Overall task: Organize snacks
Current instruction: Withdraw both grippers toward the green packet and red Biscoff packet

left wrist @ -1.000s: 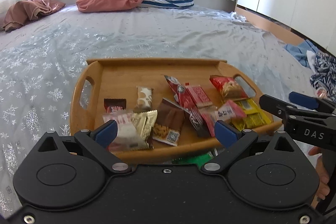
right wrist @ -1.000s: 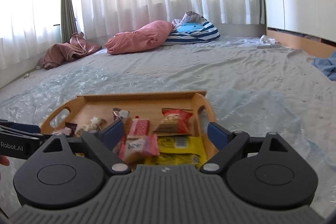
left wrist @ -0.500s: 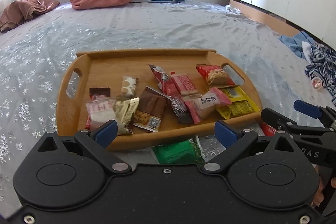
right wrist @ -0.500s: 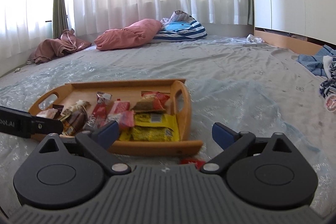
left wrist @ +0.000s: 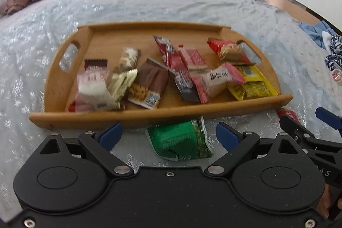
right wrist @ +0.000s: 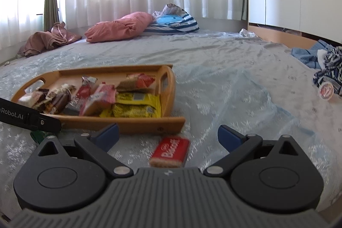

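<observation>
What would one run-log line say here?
left gripper: open over green packet | right gripper: open over red biscuit pack | tray: loaded

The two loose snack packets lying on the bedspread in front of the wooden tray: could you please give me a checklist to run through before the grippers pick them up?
1. Left gripper jaws open and empty: ok.
2. Right gripper jaws open and empty: ok.
3. Crinkled green foil snack packet lies between the left gripper's fingers, pads not touching it: ok.
4. Red rectangular biscuit packet lies between the right gripper's fingers, flat on the pale blue bedspread: ok.
5. Bare floor left in the oval wooden tray for both packets, along its far side: ok.
6. Green packet clear of the tray's near rim: cannot tell, its top edge sits right at the rim.
</observation>
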Action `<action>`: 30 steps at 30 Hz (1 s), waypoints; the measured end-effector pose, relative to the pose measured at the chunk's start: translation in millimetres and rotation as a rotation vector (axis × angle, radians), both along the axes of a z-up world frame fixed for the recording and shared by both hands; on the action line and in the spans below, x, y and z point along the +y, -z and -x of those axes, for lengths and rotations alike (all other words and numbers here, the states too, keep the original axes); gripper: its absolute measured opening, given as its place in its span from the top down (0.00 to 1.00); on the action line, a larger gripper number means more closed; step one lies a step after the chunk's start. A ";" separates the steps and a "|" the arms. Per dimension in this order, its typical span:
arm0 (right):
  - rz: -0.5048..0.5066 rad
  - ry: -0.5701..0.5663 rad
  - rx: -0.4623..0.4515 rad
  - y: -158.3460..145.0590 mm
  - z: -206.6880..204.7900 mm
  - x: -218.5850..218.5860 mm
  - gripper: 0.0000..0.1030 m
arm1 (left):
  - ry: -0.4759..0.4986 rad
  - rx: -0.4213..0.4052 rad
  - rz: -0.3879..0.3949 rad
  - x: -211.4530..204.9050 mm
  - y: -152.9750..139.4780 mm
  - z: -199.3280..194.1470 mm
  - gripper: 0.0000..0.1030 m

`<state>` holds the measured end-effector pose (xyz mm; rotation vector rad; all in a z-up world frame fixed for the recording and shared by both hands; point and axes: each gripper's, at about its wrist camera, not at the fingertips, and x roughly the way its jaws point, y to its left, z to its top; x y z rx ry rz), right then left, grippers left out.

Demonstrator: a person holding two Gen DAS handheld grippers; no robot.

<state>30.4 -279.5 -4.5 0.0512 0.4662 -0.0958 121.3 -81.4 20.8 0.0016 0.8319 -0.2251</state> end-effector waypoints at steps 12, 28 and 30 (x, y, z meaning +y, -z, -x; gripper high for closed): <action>-0.008 0.015 0.032 18.5 -6.8 -1.0 0.00 | -0.009 0.002 -0.022 -11.5 18.5 -2.8 0.06; 0.021 0.006 0.056 27.2 -13.1 2.8 0.00 | 0.015 -0.024 -0.043 -15.6 24.9 1.2 0.08; 0.018 0.004 0.061 27.4 -14.4 2.0 0.00 | 0.016 -0.024 -0.038 -14.6 25.0 1.6 0.08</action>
